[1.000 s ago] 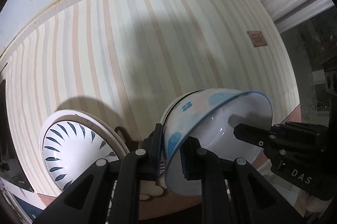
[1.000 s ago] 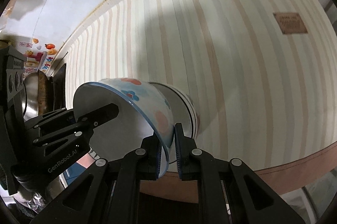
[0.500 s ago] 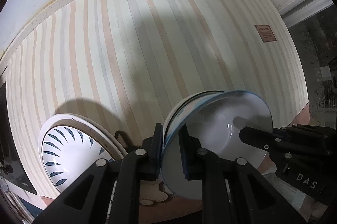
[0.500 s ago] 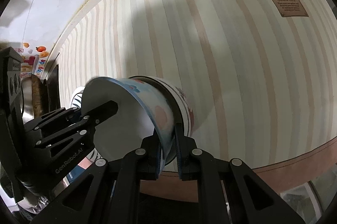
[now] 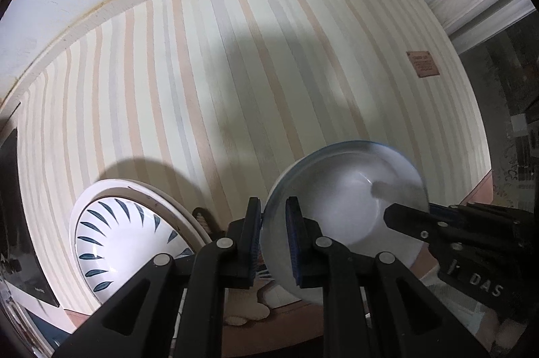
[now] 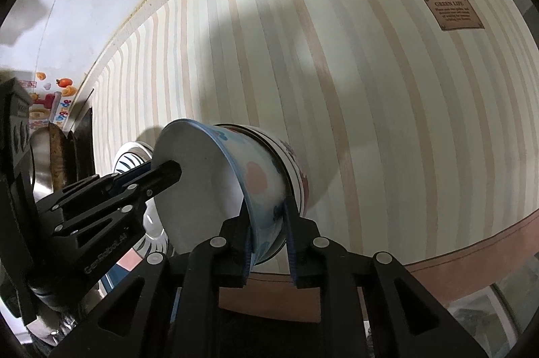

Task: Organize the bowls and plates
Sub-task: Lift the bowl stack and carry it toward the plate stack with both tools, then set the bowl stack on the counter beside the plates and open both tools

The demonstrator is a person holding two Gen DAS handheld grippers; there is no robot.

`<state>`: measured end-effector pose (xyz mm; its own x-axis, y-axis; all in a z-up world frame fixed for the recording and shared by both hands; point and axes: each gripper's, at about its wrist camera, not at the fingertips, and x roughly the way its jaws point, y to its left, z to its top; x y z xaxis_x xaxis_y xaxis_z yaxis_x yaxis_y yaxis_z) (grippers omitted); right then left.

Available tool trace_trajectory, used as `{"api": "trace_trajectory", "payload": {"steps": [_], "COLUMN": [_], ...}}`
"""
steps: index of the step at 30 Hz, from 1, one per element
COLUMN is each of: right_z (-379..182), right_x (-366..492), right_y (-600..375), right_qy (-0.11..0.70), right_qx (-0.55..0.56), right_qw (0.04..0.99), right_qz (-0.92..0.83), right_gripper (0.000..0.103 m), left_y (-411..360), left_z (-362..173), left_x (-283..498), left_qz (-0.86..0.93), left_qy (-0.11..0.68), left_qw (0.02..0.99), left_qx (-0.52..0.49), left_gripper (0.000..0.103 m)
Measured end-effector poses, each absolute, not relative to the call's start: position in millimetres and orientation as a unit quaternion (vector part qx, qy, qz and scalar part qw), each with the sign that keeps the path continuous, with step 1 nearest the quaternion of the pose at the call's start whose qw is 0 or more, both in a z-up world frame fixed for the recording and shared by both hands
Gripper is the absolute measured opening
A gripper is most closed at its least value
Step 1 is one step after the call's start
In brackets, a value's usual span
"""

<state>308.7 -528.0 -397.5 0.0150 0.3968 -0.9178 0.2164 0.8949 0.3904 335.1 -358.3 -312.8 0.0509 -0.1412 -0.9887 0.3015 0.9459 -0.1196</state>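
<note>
Bowl (image 6: pixel 215 189) now nested into lower bowl (image 6: pixel 296 179); right tool (image 6: pixel 267 243) releasing, left tool (image 5: pixel 273 236) still clenched on rim. Uneven seating could tip it.

"GREEN LIFE" on brown tablecloth label (image 6: pixel 452 12), "DAS" on right gripper (image 5: pixel 485 285), "GenRobot.AI" on left gripper (image 6: pixel 104 253)

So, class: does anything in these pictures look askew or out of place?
Nothing is spilled or broken. The floral bowl nested in another bowl leans tilted; the right gripper is opening around its rim.
</note>
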Motion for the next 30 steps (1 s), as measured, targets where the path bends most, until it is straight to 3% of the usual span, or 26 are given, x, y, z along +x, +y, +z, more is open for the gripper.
{"api": "trace_trajectory", "payload": {"steps": [9, 12, 13, 14, 15, 16, 17, 20, 25, 30], "right_z": [-375.5, -351.0, -343.2, -333.9, -324.4, -315.8, -307.6, -287.8, -253.8, -224.2], "right_x": [290.3, 277.6, 273.6, 268.5, 262.5, 256.1, 249.4, 234.7, 212.2, 188.1], "right_y": [-527.1, -523.8, -524.0, -523.5, -522.9, -522.3, -522.0, -521.2, -518.6, -513.4], "right_qy": [0.683, 0.664, 0.657, 0.648, 0.639, 0.631, 0.625, 0.612, 0.586, 0.562], "right_qx": [0.201, 0.170, 0.165, 0.156, 0.148, 0.141, 0.138, 0.141, 0.142, 0.137], "right_qw": [0.701, 0.728, 0.735, 0.745, 0.754, 0.762, 0.768, 0.778, 0.798, 0.815], "right_qz": [0.049, 0.035, 0.031, 0.025, 0.018, 0.012, 0.007, -0.001, -0.013, -0.033], "right_gripper": [0.023, 0.042, 0.055, 0.069, 0.074, 0.078, 0.078, 0.085, 0.090, 0.092], "left_y": [-347.9, -343.6, -342.2, -341.4, -339.2, -336.7, -334.2, -329.1, -325.2, -320.2], "left_z": [-271.1, -253.1, -247.3, -243.2, -239.0, -234.5, -229.9, -216.1, -194.4, -170.2], "left_x": [317.9, 303.5, 298.3, 293.9, 289.9, 285.4, 281.3, 269.0, 251.5, 235.9], "left_qz": [-0.152, -0.161, -0.165, -0.165, -0.168, -0.172, -0.176, -0.183, -0.187, -0.190], "left_qy": [0.637, 0.619, 0.614, 0.611, 0.609, 0.606, 0.602, 0.586, 0.564, 0.536], "left_qw": [0.754, 0.767, 0.770, 0.772, 0.774, 0.775, 0.778, 0.788, 0.803, 0.822], "left_qx": [0.058, 0.059, 0.058, 0.055, 0.050, 0.044, 0.040, 0.039, 0.045, 0.041], "left_gripper": [0.020, 0.027, 0.029, 0.035, 0.039, 0.049, 0.061, 0.079, 0.092, 0.093]}}
